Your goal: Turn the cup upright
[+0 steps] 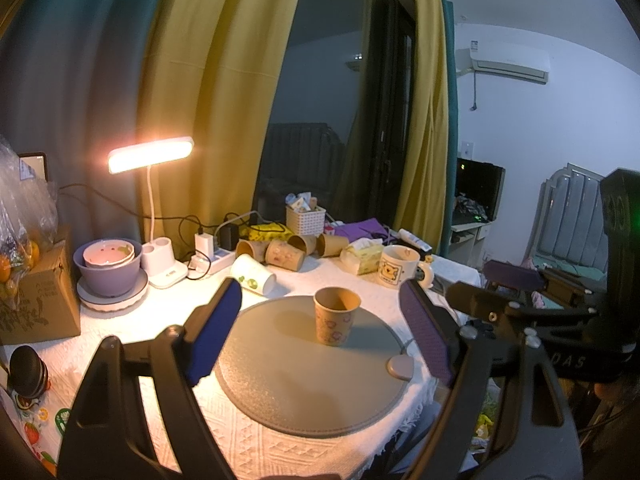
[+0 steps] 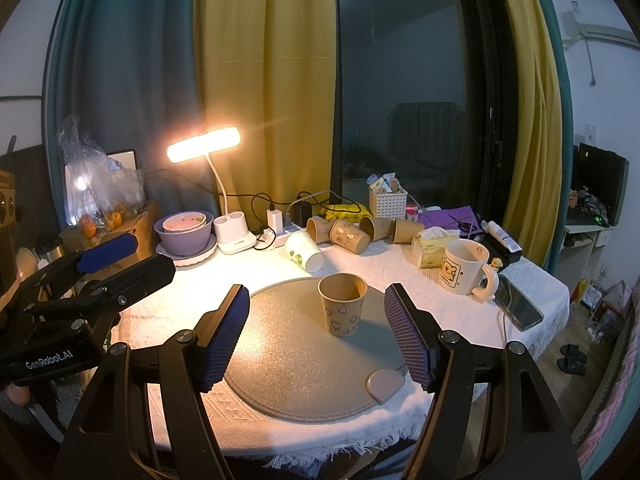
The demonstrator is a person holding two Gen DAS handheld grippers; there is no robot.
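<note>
A brown paper cup with small pink prints stands upright, mouth up, on a round grey mat. It also shows in the right wrist view on the same mat. My left gripper is open and empty, its blue pads either side of the cup but nearer the camera. My right gripper is open and empty, a little short of the cup. The right gripper's body shows at the right of the left wrist view.
Several brown paper cups and a white cup lie on their sides at the back. A bear mug, tissue pack, phone, lit desk lamp, purple bowl and white basket crowd the table.
</note>
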